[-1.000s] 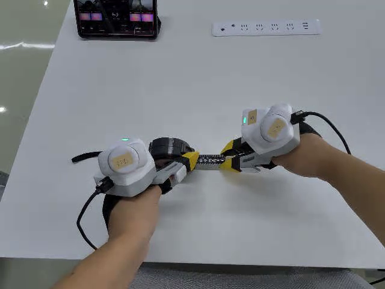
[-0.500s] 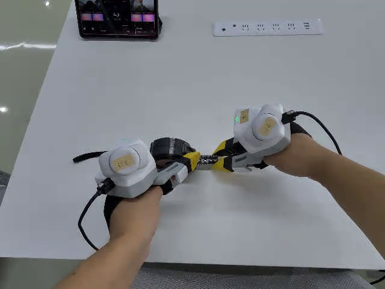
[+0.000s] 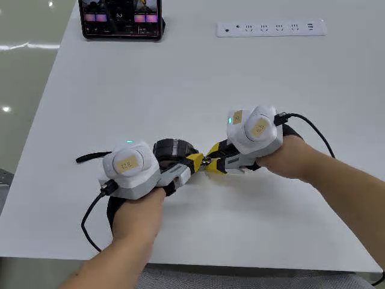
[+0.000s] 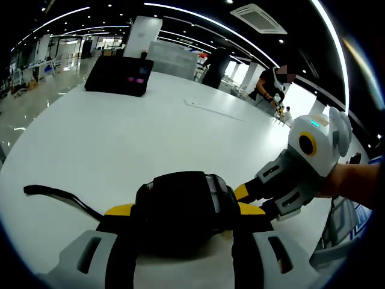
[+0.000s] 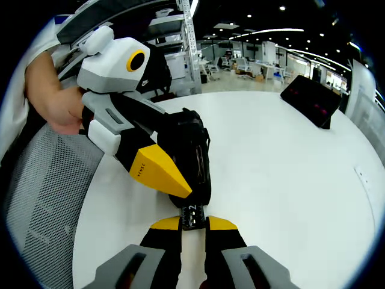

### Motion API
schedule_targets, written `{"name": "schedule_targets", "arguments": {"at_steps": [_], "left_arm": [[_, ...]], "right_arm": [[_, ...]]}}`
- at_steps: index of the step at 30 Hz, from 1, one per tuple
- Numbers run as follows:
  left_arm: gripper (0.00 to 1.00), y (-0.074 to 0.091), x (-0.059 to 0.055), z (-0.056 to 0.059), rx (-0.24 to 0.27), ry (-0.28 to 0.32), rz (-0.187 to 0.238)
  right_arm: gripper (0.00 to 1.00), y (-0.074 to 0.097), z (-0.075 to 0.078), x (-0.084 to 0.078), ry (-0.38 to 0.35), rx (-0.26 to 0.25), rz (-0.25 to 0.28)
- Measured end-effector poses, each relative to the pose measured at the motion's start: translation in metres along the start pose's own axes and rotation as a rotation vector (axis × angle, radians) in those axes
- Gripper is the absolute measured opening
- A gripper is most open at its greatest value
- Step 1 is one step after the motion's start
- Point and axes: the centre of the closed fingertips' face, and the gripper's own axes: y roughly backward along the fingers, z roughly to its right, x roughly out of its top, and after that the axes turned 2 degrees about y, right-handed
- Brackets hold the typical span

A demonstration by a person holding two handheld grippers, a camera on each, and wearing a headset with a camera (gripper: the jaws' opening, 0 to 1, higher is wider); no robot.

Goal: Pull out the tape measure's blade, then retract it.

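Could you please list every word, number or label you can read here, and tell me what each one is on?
"2", probably: on the blade of the tape measure, between the right gripper's fingers.
Print on the left gripper's yellow finger: too small to read.
Tan stickers on the gripper housings: blurred.
Tablet screen: blurred.
Power strip markings: too small to read.

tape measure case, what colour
The case is black; it shows best in the left gripper view.
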Motion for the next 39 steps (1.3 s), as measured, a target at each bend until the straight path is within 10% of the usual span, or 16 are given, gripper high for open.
{"name": "schedule_targets", "arguments": {"at_steps": [39], "left_arm": [[0.6,0.0006,0.0018,0.0018,-0.04,-0.009,0.025]], "right_arm": [[0.13,-0.0067,-0.0013,0.0057,0.026,-0.003,0.01]]}}
